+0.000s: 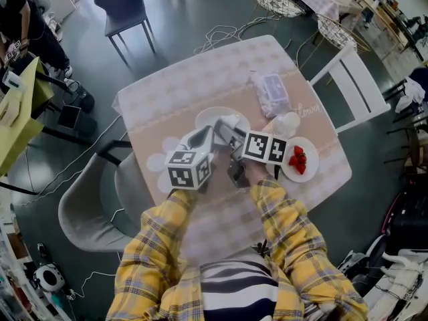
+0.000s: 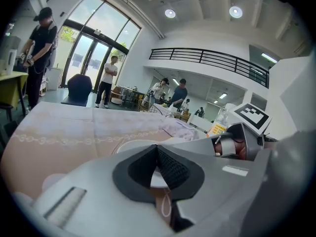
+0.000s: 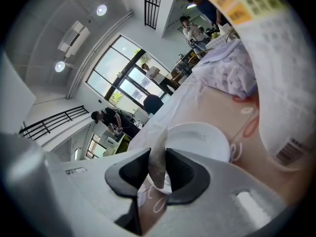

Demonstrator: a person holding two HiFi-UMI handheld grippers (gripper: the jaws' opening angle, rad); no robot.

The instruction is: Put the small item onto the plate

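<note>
Plate (image 1: 210, 114), white and empty, lies near the middle of the desk (image 1: 194, 72); both tools hang over its near side. The right gripper (image 3: 158, 155) has its jaws clenched on the small item (image 3: 159, 163), a thin pale flat piece held on edge just short of the plate's near rim, above the patterned cloth; whether it overhangs the rim cannot be told. The left gripper (image 2: 157, 148) sits close beside it, left of the plate's centre, jaws pressed together at the tips with nothing between them.

Left of the plate and beyond it the cloth is bare out to the desk's edges. Right of the plate it is crowded: a clear cup (image 1: 286, 124) just beside it; a second plate (image 1: 292, 174) with strawberries (image 1: 299, 158) further right, close to the desk's edge; a plastic bag (image 1: 271, 93) beyond and to the right. A grey chair (image 1: 83, 206) stands near the left edge; a white chair (image 1: 354, 79) against the right edge.
</note>
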